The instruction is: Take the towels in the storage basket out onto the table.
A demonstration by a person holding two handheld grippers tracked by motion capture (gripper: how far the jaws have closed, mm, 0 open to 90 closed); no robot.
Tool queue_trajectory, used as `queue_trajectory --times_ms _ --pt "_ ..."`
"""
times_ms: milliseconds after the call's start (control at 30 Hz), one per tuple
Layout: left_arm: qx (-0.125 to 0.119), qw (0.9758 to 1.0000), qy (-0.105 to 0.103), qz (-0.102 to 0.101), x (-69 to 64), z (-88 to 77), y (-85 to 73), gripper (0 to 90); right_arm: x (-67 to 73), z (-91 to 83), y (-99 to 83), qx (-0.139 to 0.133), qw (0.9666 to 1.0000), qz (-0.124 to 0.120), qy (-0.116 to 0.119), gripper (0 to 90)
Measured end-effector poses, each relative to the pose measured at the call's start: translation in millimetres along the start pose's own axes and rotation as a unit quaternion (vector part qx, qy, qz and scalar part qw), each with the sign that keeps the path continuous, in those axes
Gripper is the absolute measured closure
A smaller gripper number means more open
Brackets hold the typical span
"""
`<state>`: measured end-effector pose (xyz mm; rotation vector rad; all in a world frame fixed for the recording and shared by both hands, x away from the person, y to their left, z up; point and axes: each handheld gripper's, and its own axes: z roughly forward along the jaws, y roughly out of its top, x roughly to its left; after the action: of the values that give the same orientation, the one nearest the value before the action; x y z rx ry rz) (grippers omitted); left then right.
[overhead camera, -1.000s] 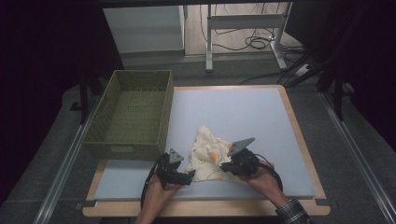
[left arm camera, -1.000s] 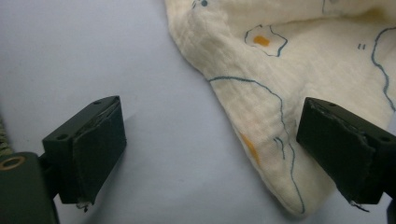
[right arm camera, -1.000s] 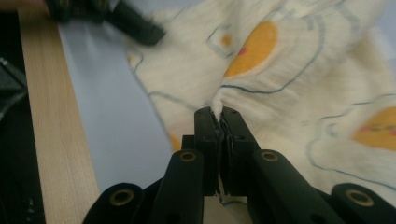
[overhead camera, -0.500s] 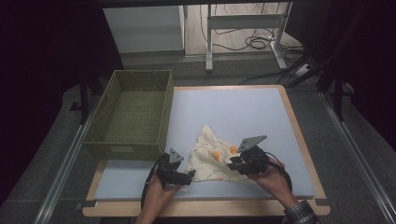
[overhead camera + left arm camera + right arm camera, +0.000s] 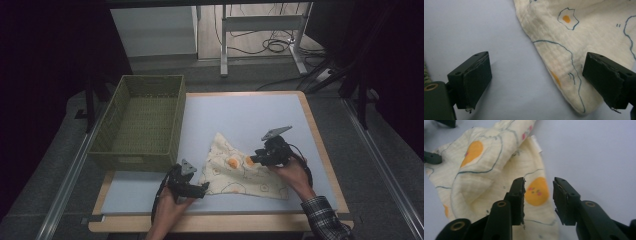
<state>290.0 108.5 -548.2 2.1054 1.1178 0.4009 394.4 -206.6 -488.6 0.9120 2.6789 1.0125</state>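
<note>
Positioning my left hand-held gripper (image 5: 536, 82) with jaws wide apart astride the near corner of the cloth (image 5: 240, 170) lying on the desk (image 5: 250, 115), I am holding my right hand-held gripper (image 5: 539, 195) slightly parted above its rumpled middle, apparently to spread it flat.

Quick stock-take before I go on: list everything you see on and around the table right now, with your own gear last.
cloth: one, cream with orange spots and blue line drawings, rumpled on the mat near the front edge, between the two grippers
basket: one, olive green woven, empty, at the mat's left side
mat: one, pale blue, covering the tabletop
table: one, light wood rim around the mat
cables: a black tangle on the floor beyond the table
left gripper: one, black, open, fingers either side of the cloth's near corner
right gripper: one, black, open over an orange spot
hands: two, holding the grippers; plaid cuff on the right
</note>
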Motion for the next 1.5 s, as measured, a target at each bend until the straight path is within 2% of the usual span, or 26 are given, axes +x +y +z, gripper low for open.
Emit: queue_trajectory --times_ms 67,167,200,233,267,300,333,400,433,467,500,533,600,667,733,800,867,967,1033,1067,1100,1133,1233,1333,1433,1500 --pt "0.000 1.0000 0.000 0.000 0.0 0.0 0.0 8.6 4.4 8.3 -2.9 0.005 0.9999 -0.001 0.010 57.9" --pt "0.000 1.0000 0.000 0.000 0.0 0.0 0.0 8.6 9.4 16.6 -5.1 0.019 0.9998 -0.010 0.005 56.8" --pt "0.000 1.0000 0.000 0.000 -0.1 0.0 0.0 8.6 14.6 25.8 -7.0 0.041 0.9986 -0.030 -0.017 60.6" --pt "0.000 1.0000 0.000 0.000 -0.1 0.0 0.0 8.7 17.6 26.8 -7.6 0.036 0.9981 -0.041 -0.028 67.5" --pt "0.000 1.0000 0.001 0.000 -0.1 0.0 0.0 8.7 21.0 27.3 -7.4 0.035 0.9976 -0.052 -0.030 78.8" --pt "0.000 1.0000 0.001 0.000 -0.1 0.0 0.0 8.7 21.0 27.3 -7.4 0.035 0.9976 -0.052 -0.030 78.8" --pt "0.000 1.0000 0.000 0.000 -0.1 0.0 0.0 8.7 23.0 27.8 -6.5 0.040 0.9973 -0.058 -0.021 89.4" --pt "0.000 1.0000 0.000 0.000 -0.1 0.0 0.0 8.7 23.5 27.6 -5.7 0.043 0.9968 -0.063 -0.026 89.7" --pt "0.000 1.0000 0.000 0.000 0.0 0.0 0.0 8.7 23.8 26.3 -4.6 0.045 0.9958 -0.068 -0.040 89.8" --pt "0.000 1.0000 0.000 0.000 0.0 0.0 0.0 8.7 18.9 17.1 -0.4 0.035 0.9950 -0.069 -0.063 89.8" --pt "-0.001 1.0000 0.000 -0.001 -0.2 0.2 0.0 8.7 18.9 17.1 -0.4 0.035 0.9950 -0.069 -0.063 89.8" --pt "0.001 1.0000 0.000 0.000 -0.1 0.0 0.1 8.6 12.0 5.5 4.3 0.015 0.9953 -0.059 -0.075 89.8" --pt "0.001 1.0000 0.000 0.000 -0.1 0.0 0.1 8.6 2.7 -8.0 10.8 -0.003 0.9942 -0.056 -0.092 89.8" --pt "0.001 1.0000 0.000 0.000 -0.1 0.0 0.2 8.6 -2.1 -14.0 14.3 -0.009 0.9935 -0.054 -0.100 89.8" --pt "0.001 1.0000 0.000 0.000 -0.1 0.0 0.2 8.6 -16.7 -27.6 24.5 -0.019 0.9916 -0.048 -0.119 89.7" --pt "0.001 1.0000 0.000 0.000 -0.1 0.0 0.2 8.6 -21.4 -31.0 27.4 -0.021 0.9909 -0.047 -0.124 89.8" --pt "0.001 1.0000 0.000 0.000 -0.1 0.0 0.2 8.6 -35.6 -35.3 31.7 -0.025 0.9894 -0.036 -0.138 89.6" --pt "0.001 1.0000 0.000 0.000 0.0 -0.1 0.2 8.6 -44.6 -31.1 28.7 -0.017 0.9899 -0.019 -0.139 89.2" --pt "0.002 1.0000 0.000 0.000 0.0 -0.2 0.4 8.6 -52.6 -23.2 20.5 -0.002 0.9925 0.000 -0.122 84.3" --pt "0.002 1.0000 0.000 -0.001 -0.2 -0.2 0.7 8.5 -54.3 -23.1 14.2 -0.003 0.9920 0.003 -0.126 77.9" --pt "0.003 1.0000 0.000 -0.002 -0.4 0.0 1.2 8.5 -54.3 -23.1 14.2 -0.003 0.9920 0.003 -0.126 77.9" --pt "0.004 1.0000 0.000 -0.004 -0.6 0.3 2.7 9.8 -55.9 -29.0 9.5 -0.015 0.9916 0.008 -0.128 73.4" --pt "0.004 0.9998 -0.012 -0.013 -0.8 1.3 9.9 15.9 -57.5 -34.5 7.8 -0.020 0.9908 0.011 -0.133 70.8" --pt "0.002 0.9998 -0.017 -0.014 -2.0 5.6 26.2 18.9 -62.3 -41.3 6.5 -0.029 0.9907 0.020 -0.132 67.5" --pt "0.002 0.9996 -0.024 -0.013 -1.3 11.5 45.4 24.8 -65.8 -44.1 6.1 -0.038 0.9920 0.028 -0.117 65.8" --pt "0.000 0.9998 -0.020 -0.009 0.2 15.7 63.9 27.5 -66.3 -43.3 6.7 -0.039 0.9926 0.030 -0.111 65.0"
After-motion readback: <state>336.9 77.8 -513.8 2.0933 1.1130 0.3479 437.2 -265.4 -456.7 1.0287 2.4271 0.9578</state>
